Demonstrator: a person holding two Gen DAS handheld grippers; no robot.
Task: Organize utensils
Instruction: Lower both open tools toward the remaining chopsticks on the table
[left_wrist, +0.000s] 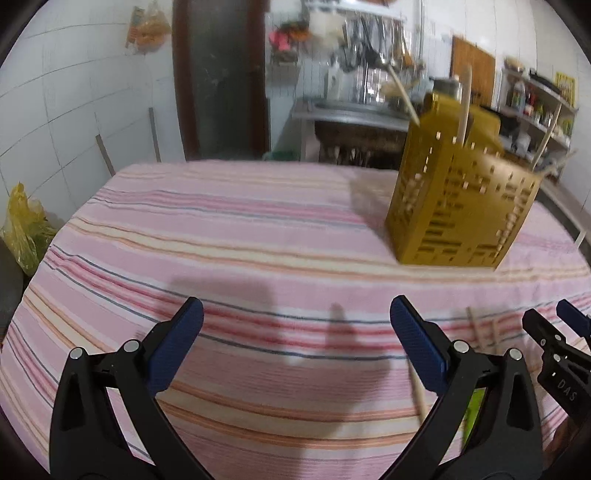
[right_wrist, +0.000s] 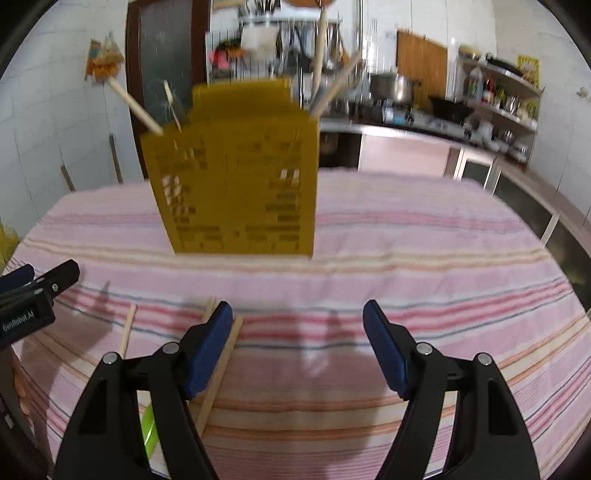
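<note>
Left wrist view: the left claw (left_wrist: 295, 343) stands wide and empty over the striped counter (left_wrist: 221, 236); the yellow caddy (left_wrist: 458, 206) sits beyond, loose wooden sticks (left_wrist: 419, 395) nearer than it.

Right wrist view: the right claw (right_wrist: 297, 347), moderately open and empty, should shift toward the wooden sticks (right_wrist: 221, 362) lying in front of the yellow caddy (right_wrist: 236, 177) before closing.

Utensil holder (right_wrist: 236, 173) stands on table (right_wrist: 424, 236), loose sticks (right_wrist: 221, 365) before it.

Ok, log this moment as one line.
left hand-held gripper: open, empty | right hand-held gripper: open, empty | chopsticks: on tablecloth | yellow holder: upright
</note>
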